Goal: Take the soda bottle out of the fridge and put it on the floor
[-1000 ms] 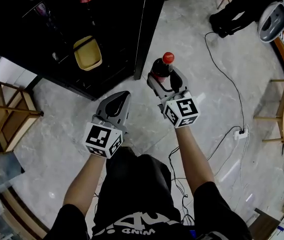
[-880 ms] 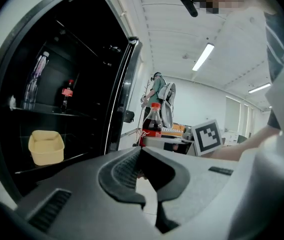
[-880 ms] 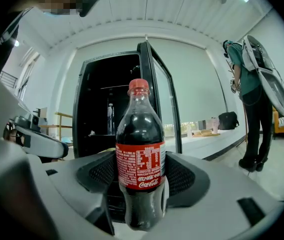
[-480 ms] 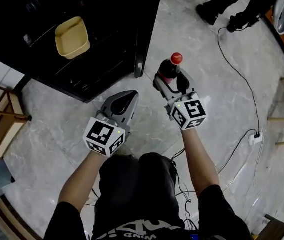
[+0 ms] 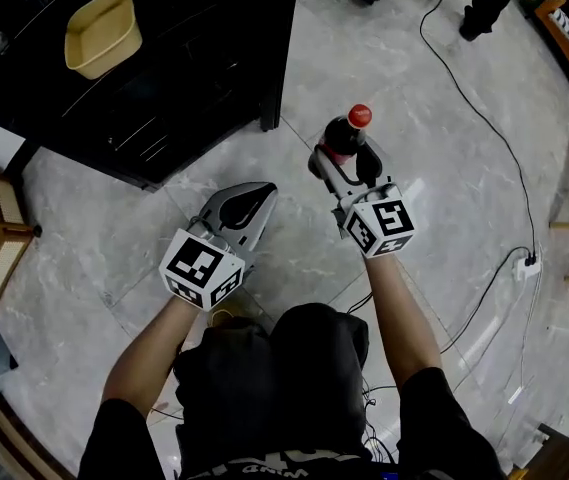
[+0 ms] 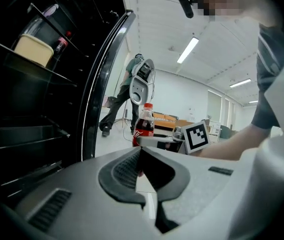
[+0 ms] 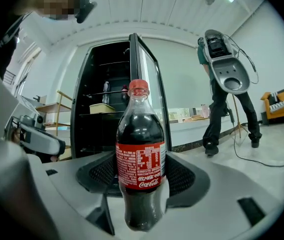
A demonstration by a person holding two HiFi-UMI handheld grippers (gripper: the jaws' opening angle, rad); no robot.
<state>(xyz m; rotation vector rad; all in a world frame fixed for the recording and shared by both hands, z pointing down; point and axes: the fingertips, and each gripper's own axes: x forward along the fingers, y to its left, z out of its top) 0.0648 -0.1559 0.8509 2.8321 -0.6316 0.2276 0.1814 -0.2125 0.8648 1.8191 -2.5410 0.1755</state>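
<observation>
Right gripper (image 5: 344, 158) is pinching the soda bottle (image 5: 342, 140) round its labelled middle, one jaw on each side. In the right gripper view the bottle (image 7: 141, 169) is filling the gap between the jaws. It is standing upright, red cap up, with its base hanging below the jaws.

The bottle is already sitting clear of the fridge (image 5: 164, 68), out over the marble floor (image 5: 444, 198), just to the right of the fridge's front corner. The fridge is standing open, and a yellow container (image 5: 102, 30) is resting on a shelf inside.

Left gripper (image 5: 252, 196) is hovering nearer the fridge than the right one, beside the bottle but apart from it. Its jaws are pressed together on nothing, as its own view (image 6: 141, 151) is showing.

Key relation: the bottle's long axis is running vertical, crosswise to the right jaws, with its base pointing at the floor. The base is looking off the floor, though how far is hard to tell. Judging from this, the move is calling for a straight lowering by the right gripper, keeping the bottle plumb, then spreading the jaws. The left one is not needed. The risk is a tilted landing tipping the bottle.
</observation>
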